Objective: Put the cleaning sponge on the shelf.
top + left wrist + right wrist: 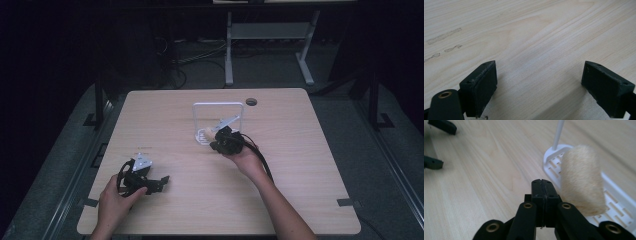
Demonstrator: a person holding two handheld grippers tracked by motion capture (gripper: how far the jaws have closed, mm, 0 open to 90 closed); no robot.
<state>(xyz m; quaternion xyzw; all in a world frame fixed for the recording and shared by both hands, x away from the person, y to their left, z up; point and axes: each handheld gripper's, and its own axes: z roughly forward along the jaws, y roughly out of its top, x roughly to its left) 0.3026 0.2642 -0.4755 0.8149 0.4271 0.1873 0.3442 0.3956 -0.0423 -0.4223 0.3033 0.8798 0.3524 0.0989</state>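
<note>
Desk (300,165) scene: your right tongs (541,182) are pressed together, empty, beside the fuzzy beige roll (582,180) on the white rack (616,202) at one o'clock. Left tongs (539,87) rest apart. Next, likely reopen and grasp the roll.

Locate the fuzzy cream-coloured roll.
The fuzzy cream-coloured roll lies on the white slotted plastic rack base, just right of the shut right gripper, near table centre.

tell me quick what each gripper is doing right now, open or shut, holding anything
Left gripper: open, nothing between its jaws, over bare table.
Right gripper: shut, jaws pressed together on nothing, beside the fuzzy beige roll on the white rack.
</note>
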